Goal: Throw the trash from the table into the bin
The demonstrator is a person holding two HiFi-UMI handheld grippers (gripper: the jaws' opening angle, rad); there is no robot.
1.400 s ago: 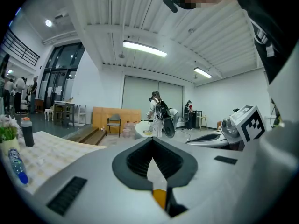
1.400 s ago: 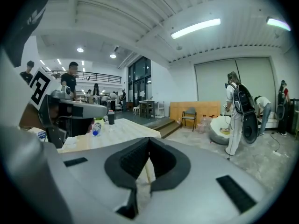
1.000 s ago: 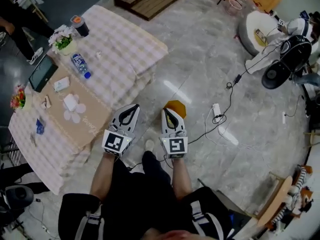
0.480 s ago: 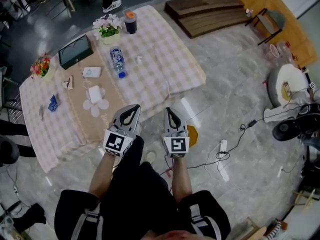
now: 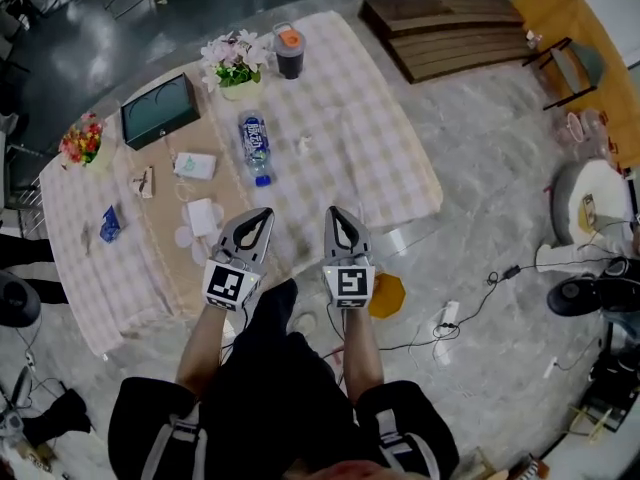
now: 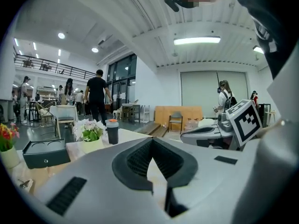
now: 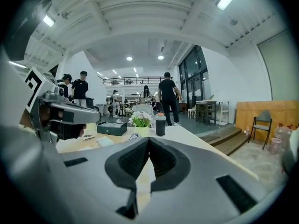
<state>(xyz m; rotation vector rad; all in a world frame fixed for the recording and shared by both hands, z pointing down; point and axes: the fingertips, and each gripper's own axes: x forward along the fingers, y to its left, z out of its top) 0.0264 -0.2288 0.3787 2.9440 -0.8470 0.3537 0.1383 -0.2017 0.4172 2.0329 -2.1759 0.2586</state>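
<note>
Bottle (image 5: 256, 148) lies on table (image 5: 350, 118) — just ahead of left hand-held gripper (image 5: 262, 213); untouched.

I see a checked tablecloth (image 5: 350, 118), a matt tan runner (image 5: 150, 223) across it, a clear plastic bottle (image 5: 256, 148) mid-cloth, a glossy stone floor (image 5: 480, 198), and bare wood planks (image 5: 450, 28) beyond its far corner. Left gripper (image 5: 262, 214) and right gripper (image 5: 334, 214): matt grey plastic.

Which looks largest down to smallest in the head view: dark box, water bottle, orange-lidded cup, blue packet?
1. dark box, clearly largest.
2. water bottle and orange-lidded cup: near alike; the bottle lies flat and the cup stands foreshortened, so I won't rank them.
3. blue packet, smallest.
</note>
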